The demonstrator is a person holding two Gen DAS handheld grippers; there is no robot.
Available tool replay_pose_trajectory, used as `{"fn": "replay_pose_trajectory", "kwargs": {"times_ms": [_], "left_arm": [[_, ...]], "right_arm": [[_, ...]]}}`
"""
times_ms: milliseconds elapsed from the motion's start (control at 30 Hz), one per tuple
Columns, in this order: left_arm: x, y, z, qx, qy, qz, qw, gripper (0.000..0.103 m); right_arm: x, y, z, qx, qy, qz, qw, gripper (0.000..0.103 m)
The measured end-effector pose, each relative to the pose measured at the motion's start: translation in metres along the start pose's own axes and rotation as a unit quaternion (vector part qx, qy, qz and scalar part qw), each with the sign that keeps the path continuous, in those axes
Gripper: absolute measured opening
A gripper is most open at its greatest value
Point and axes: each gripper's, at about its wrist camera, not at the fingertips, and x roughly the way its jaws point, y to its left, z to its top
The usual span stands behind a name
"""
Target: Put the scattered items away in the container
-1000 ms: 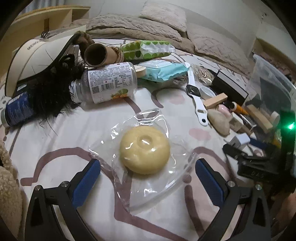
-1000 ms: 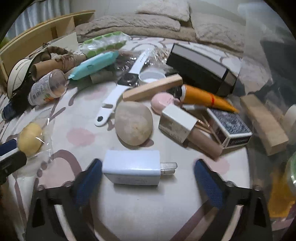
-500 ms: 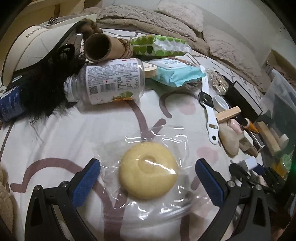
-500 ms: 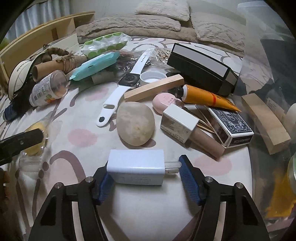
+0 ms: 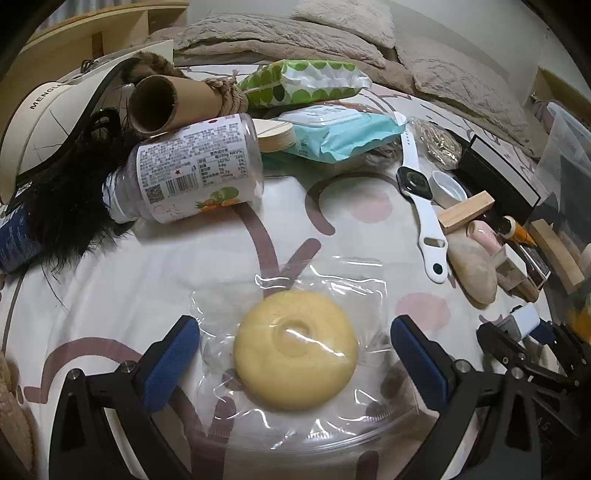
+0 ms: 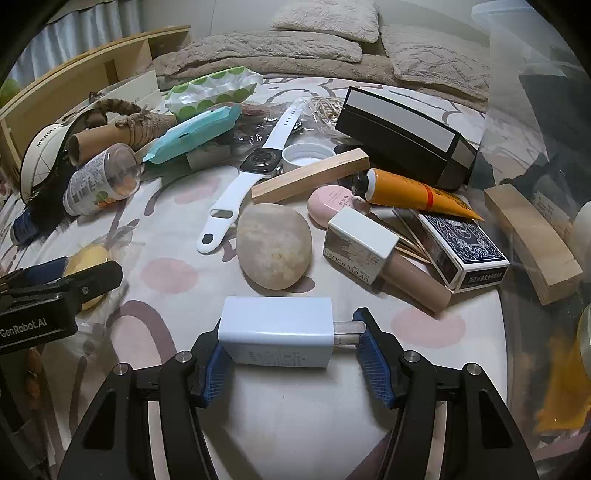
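This is a bedroom in a home. Everything lies on a bed with a white sheet point(image 6: 295, 406) that has pink dots and brown curvy lines. At the far end are soft beige pillows point(image 6: 325, 14) and a fuzzy beige blanket point(image 6: 258, 48). A wooden headboard shelf point(image 6: 92, 81) runs along the left side. Home things are spread on the sheet, like a white watch point(image 6: 258, 162), a pack of wipes point(image 5: 343, 133) and a sun hat point(image 5: 48, 125).
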Motion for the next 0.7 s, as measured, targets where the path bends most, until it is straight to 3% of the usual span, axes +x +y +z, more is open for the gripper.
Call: {"fn": "replay_pose_trajectory", "kwargs": {"times_ms": [200, 467, 700], "left_arm": [[0.001, -0.001, -0.001, 0.002, 0.001, -0.008, 1.0000, 0.103], [0.010, -0.022, -0.012, 0.083, 0.006, 0.027, 0.9962, 0.103], [0.007, -0.016, -0.011, 0.067, 0.006, 0.009, 0.9977, 0.103]], "right_arm": [[-0.001, 0.000, -0.001, 0.002, 0.001, 0.000, 1.000, 0.063], [-0.001, 0.000, -0.002, 0.006, 0.002, 0.003, 1.000, 0.063], [0.000, 0.000, -0.002, 0.008, 0.002, 0.005, 1.000, 0.063]]}}
